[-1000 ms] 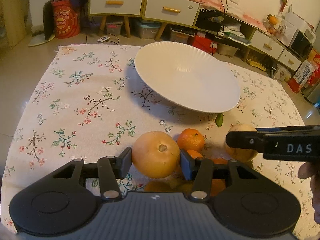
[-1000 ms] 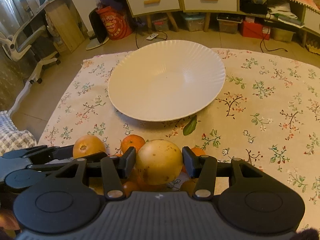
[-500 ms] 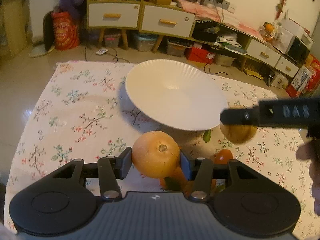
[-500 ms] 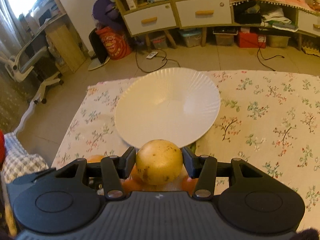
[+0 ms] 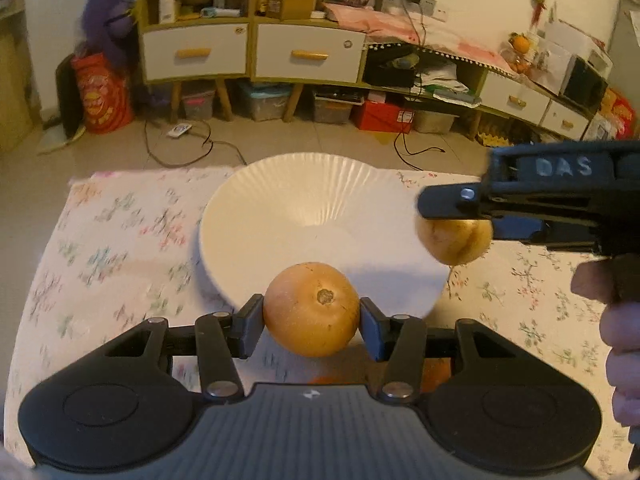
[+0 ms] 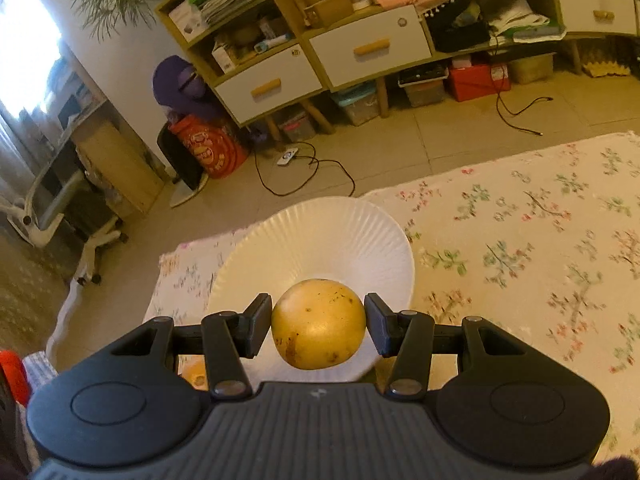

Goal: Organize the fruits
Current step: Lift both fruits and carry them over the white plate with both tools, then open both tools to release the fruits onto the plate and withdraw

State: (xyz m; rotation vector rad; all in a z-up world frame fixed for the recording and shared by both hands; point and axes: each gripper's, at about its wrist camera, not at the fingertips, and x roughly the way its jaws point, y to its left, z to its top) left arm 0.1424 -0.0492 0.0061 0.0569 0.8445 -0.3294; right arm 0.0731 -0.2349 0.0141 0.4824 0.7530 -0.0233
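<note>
Both fruits have been lifted off the table toward the plate. Left wrist view: the left claw (image 5: pixel 311 322) is clamped on an orange fruit (image 5: pixel 311 309) at the empty white plate (image 5: pixel 280 216)'s 6 o'clock rim. Right wrist view: the right claw (image 6: pixel 318 326) is clamped on a yellow fruit (image 6: pixel 319 323) over the plate (image 6: pixel 320 236); ample room is left; small oranges judged still to be moved.
</note>
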